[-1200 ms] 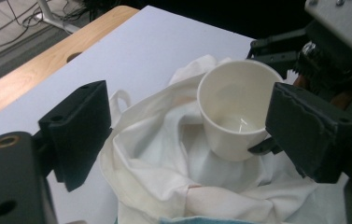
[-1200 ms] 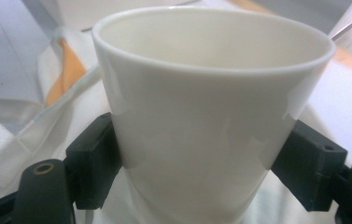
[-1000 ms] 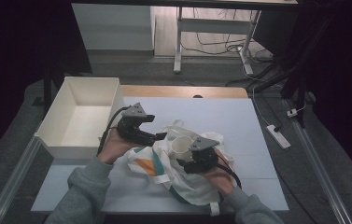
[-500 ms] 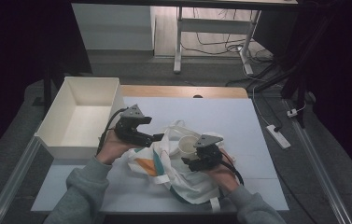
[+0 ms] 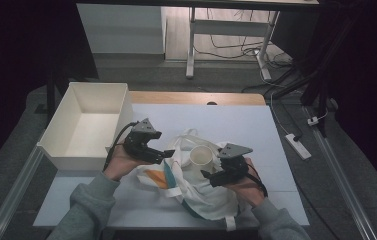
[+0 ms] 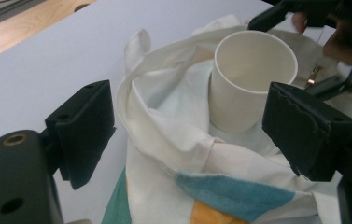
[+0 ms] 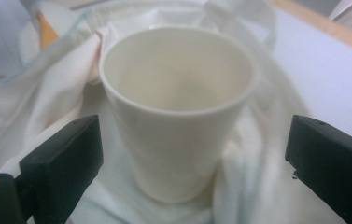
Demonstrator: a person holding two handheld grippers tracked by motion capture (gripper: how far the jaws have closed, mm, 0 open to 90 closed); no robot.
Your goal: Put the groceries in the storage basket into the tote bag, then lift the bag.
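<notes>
Right tongs [image 7: 192, 154] just opened, clear gaps flanking upright cup [image 7: 178, 107] on bag [image 7: 38, 98].

Between right gripper [image 7: 190, 154] jaws: paper cup [image 7: 178, 107], clear of both pads.
Beyond left gripper [image 5: 168, 154]: bare table [image 5: 226, 117].

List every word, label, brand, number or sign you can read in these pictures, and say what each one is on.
No readable text anywhere.
White paper cup: plain, no print or logo.
White cloth bag with teal, blue and orange patches: colour blocks only, no lettering.
White rectangular open box: blank walls.
White power strip on the floor: too small to tell if it carries any marking.
</notes>
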